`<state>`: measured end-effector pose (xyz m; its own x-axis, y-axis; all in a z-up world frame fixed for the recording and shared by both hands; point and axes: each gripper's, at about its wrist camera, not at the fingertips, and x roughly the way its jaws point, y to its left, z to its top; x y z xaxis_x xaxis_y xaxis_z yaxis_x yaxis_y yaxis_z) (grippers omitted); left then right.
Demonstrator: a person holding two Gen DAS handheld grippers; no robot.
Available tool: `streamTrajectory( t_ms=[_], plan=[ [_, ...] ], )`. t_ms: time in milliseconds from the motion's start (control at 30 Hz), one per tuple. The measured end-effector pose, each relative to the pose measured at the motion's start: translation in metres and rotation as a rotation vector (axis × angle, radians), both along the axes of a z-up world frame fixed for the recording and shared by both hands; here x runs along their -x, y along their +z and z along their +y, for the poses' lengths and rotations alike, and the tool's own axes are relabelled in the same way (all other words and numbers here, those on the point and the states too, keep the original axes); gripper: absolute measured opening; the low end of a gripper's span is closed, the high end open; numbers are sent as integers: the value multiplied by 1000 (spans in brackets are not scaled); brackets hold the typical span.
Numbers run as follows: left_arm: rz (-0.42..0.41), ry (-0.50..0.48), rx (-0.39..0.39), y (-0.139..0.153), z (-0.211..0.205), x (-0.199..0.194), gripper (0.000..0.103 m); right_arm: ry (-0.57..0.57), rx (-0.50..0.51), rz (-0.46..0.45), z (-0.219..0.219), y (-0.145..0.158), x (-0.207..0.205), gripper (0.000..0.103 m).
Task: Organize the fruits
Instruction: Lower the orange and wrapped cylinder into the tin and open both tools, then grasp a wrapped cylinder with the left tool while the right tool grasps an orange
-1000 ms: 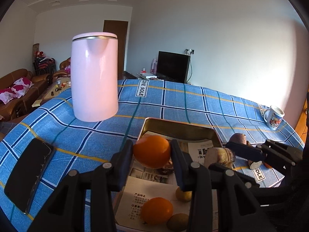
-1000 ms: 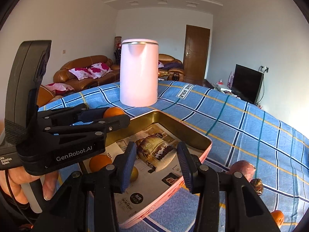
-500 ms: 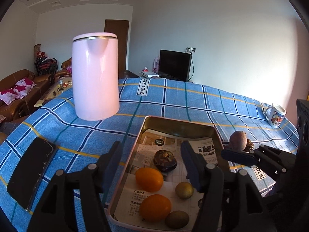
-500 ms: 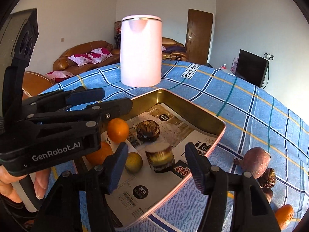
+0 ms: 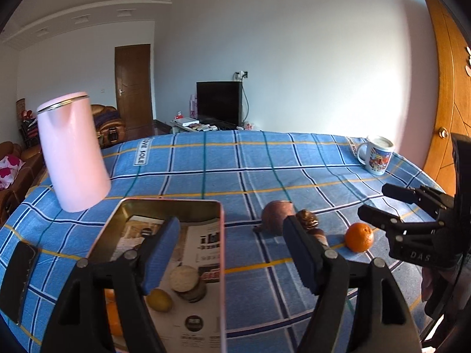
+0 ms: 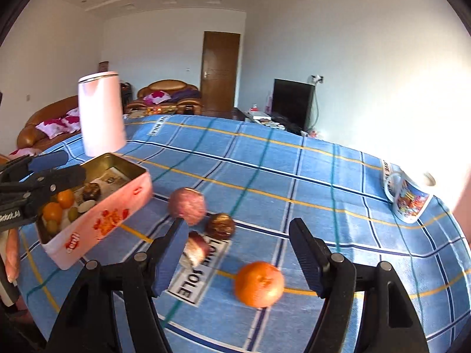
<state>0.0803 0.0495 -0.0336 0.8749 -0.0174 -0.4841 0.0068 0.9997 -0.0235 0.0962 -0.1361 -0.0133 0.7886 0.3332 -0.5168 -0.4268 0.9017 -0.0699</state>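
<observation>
Both my claws, left claw (image 5: pixel 232 253) and right claw (image 6: pixel 238 260), now empty and opening after dropping fruit into the tin (image 6: pixel 117 211); the orange (image 6: pixel 259 284) waits on the counter (image 6: pixel 294 182), next pick.

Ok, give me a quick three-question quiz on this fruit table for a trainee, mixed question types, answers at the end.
1. True or false: the loose orange lies inside the pink tin.
2. Multiple choice: what stands just behind the tin? A) the pink kettle B) the printed mug C) a glass bottle.
3. Fill in: neither the left gripper nor the right gripper holds anything; their jaws are ____.

Key:
1. False; it lies on the blue checked tablecloth.
2. A.
3. Opening.
</observation>
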Motion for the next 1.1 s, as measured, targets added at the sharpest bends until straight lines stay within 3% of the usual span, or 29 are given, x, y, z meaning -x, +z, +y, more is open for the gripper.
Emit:
streamTrajectory(
  t_ms=[300,600,767,1100],
  plan=[
    [109,-111,-23,-20,-55,-35,75,-24,-55,141,-33,-21,-23,72],
    [182,-128,-36,-36,-66,-48,75,22,-12,257,-23,-41,-33,72],
    [211,-135,-35,-42,-70,-54,75,63,10,324,-18,-51,-39,50],
    [262,-174,-29,-49,-80,-65,73,-12,-49,309,-38,-46,-42,49]
  ],
)
